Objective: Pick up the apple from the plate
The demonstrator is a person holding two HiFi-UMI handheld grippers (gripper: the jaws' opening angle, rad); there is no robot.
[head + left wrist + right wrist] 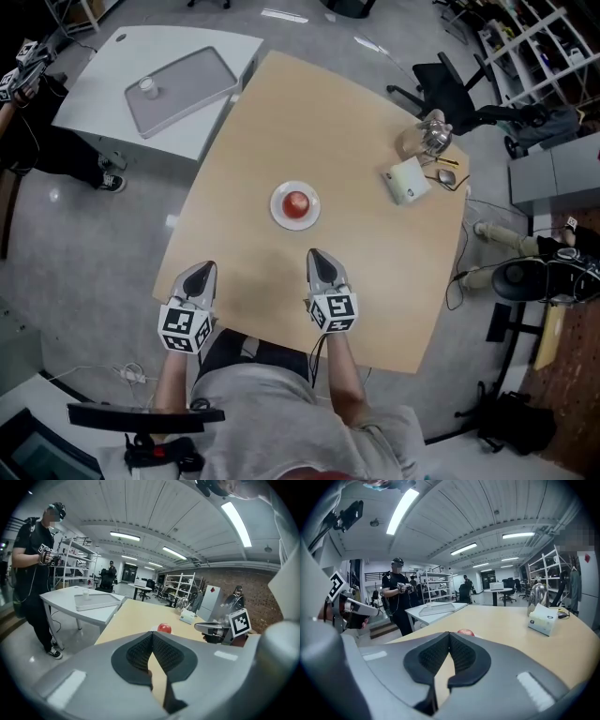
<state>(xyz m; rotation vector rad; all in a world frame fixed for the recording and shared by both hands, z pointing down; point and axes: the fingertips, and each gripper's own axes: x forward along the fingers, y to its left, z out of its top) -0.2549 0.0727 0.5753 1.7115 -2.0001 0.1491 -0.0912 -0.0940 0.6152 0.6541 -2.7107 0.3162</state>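
Centre of light wooden table (309,112): red round apple (296,202) on small white round plate (278,215). Near edge: left gripper (200,278), jaws pressed tip to tip, nothing between; apple at its 2 o'clock, well apart. Then right gripper (322,265), jaws likewise closed, empty; apple at its 11 o'clock, nearer, untouched. White tissue box (406,180) at plate's 3 o'clock.

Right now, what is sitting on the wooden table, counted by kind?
Apple: 1
Plate: 1
Box: 1
Shiny jug: 1
Small dark thing beside the box, too small to tell: 1
Total: 5
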